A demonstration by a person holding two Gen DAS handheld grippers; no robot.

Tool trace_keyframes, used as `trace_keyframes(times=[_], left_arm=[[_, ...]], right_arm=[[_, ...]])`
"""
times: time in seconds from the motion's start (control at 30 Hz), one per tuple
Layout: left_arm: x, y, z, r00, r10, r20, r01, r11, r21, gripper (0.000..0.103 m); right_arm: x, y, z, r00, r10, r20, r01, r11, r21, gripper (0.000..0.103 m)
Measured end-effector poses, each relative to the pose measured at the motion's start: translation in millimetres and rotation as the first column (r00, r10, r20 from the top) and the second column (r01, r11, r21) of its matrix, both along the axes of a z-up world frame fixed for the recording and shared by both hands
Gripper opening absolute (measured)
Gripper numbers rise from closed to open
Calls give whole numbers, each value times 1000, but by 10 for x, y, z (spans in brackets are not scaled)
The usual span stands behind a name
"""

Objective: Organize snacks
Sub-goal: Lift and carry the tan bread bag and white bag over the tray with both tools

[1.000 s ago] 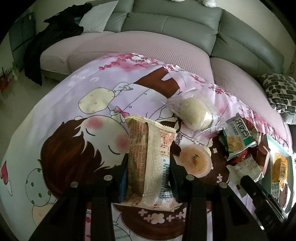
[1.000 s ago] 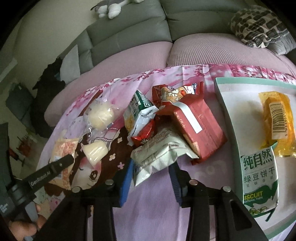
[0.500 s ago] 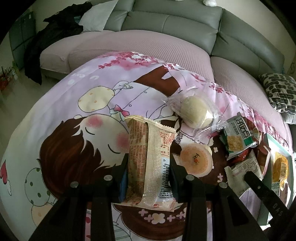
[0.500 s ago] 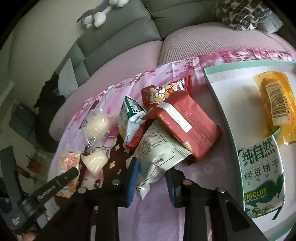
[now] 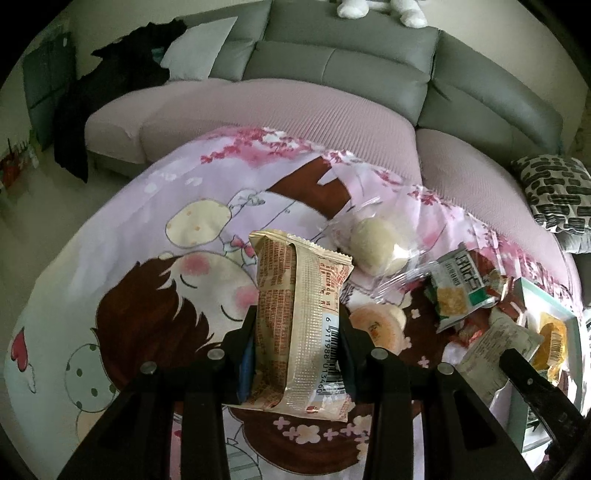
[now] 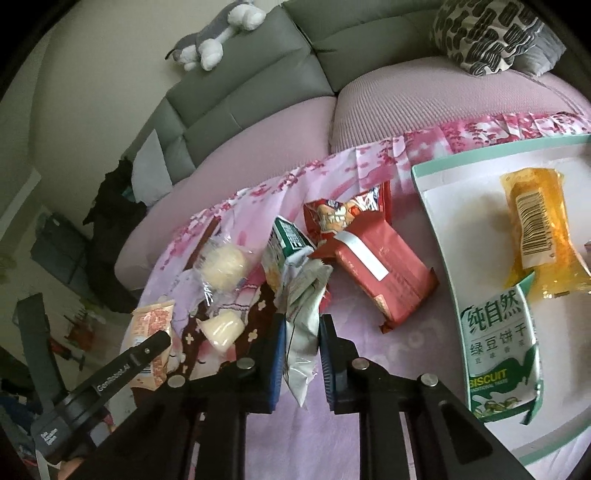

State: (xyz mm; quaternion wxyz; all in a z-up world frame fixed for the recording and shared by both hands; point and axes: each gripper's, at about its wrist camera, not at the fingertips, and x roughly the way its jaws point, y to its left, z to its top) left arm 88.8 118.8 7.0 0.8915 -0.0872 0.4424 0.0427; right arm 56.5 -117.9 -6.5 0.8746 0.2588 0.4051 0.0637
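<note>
My left gripper (image 5: 295,332) is shut on a beige snack packet (image 5: 301,317) with a barcode, held above the cartoon cloth. My right gripper (image 6: 301,332) is shut on a white crinkled packet (image 6: 303,321), squeezed narrow and lifted off the pile. Left on the cloth are a red packet (image 6: 376,273), a red cartoon packet (image 6: 343,214), a green-white packet (image 6: 286,243), a clear-wrapped bun (image 6: 223,262) and a jelly cup (image 6: 223,328). The white tray (image 6: 436,221) with a teal rim holds a yellow packet (image 6: 535,229) and a green biscuit packet (image 6: 498,343).
A grey sofa (image 5: 332,66) with pink seat covers curves behind the table. A patterned cushion (image 6: 487,33) lies at the right, a plush toy (image 6: 214,33) on the sofa back. Dark clothes (image 5: 110,81) hang at the sofa's left end.
My right gripper closed on the white packet and lifted it, turning it upright and narrow. My left gripper kept its hold on the beige packet and rose slightly.
</note>
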Motion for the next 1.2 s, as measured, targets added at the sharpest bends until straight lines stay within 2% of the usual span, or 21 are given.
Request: trace_keyframes(times=[0.4,0.6,0.97,1.2], left_arm=[[-67,-207,228,998,-32,54,30,999,40,39],[-87,-300,271,997,-47,61,44,997,57,39],[-96,-344,309,996,-51,70,47,997,59,39],[-127,-473,415,990,-93,104,89,995,48,39]], right_arm=[[-135,-203,220,998,-29,55,27,999,38,19],[-187,-301,236,997,-53,57,51,998,43,19],[-208,-338,229,997,-51,54,49,998,46,19],[-295,-457,393,992,-74,103,69,996,50,19]])
